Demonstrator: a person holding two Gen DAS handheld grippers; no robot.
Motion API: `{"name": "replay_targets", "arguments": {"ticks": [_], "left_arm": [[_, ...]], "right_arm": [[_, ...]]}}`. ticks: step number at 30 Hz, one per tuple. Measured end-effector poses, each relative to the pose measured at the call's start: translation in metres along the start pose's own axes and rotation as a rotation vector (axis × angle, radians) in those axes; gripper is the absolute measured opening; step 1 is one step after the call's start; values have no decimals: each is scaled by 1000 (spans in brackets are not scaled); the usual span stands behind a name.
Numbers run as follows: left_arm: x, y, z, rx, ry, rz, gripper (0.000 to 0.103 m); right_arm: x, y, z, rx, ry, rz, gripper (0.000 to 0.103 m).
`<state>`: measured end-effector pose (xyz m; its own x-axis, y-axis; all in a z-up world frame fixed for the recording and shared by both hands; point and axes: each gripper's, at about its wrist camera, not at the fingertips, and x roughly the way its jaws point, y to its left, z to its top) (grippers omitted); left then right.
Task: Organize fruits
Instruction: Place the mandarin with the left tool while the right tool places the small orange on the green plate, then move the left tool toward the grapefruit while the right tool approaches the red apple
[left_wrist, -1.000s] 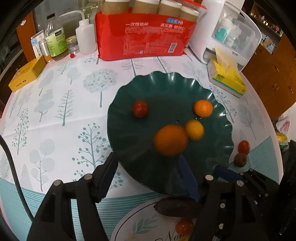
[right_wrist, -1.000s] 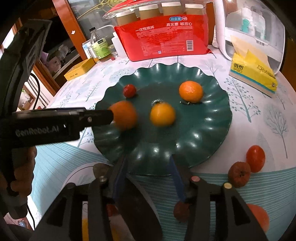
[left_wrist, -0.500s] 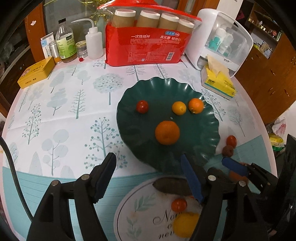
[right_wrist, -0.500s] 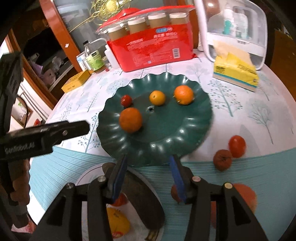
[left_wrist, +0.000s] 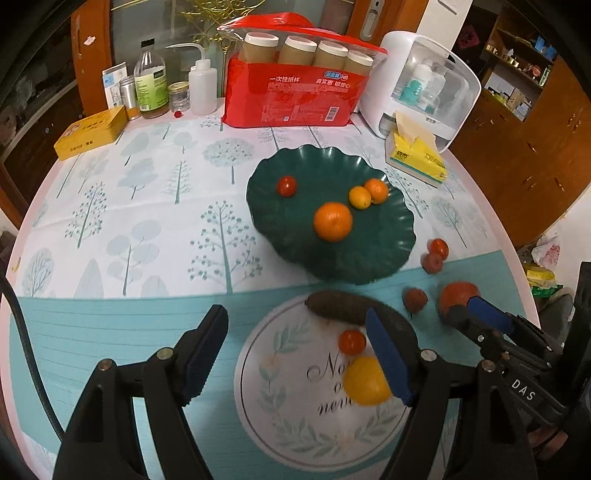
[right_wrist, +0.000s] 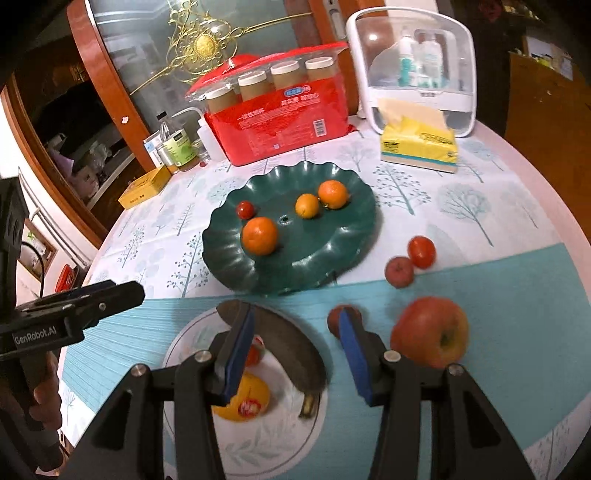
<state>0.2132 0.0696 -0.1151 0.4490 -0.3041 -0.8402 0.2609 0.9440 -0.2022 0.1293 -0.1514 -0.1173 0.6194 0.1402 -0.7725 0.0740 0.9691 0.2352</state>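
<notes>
The left gripper (left_wrist: 295, 354) is held above the near edge of the table with nothing between its blue-padded jaws, which are opening. The right gripper (right_wrist: 295, 350) is held just beside it, jaws parted and empty too.

Directly under both lies a white round plate with a leaf wreath print (left_wrist: 258, 398), on which a dark overripe banana (left_wrist: 347, 310), a small red tomato (left_wrist: 351, 341) and a yellow round fruit with a sticker (right_wrist: 243, 400) are seen. Just to the right, a large red apple (right_wrist: 430, 332) and small reddish fruits rest on the cloth.

Further out, a dark green scalloped plate (left_wrist: 369, 269) already carries a big orange (left_wrist: 332, 226), two small oranges and a cherry tomato.

The next pick is judged best made on one loose fruit at a time: the jaws should be set wide, centred across the fruit's widest part, closed gently, and the fruit lowered onto a bare patch of the green plate so that nothing is knocked or set rolling.
</notes>
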Motion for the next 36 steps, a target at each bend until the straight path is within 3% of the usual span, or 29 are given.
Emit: {"name": "replay_targets", "arguments": {"ticks": [21,28,36], "left_arm": [[-23,4,-71,-14,62,-14,84],[-15,-9,-77,0,90,8,85],[1,-22,-76,-63,120,14,85]], "right_arm": [[-42,-15,-81,88,73,-95,49],[-51,-34,-87,95,84,-123,49],[-47,-56,-80,64,110,-110,49]]}}
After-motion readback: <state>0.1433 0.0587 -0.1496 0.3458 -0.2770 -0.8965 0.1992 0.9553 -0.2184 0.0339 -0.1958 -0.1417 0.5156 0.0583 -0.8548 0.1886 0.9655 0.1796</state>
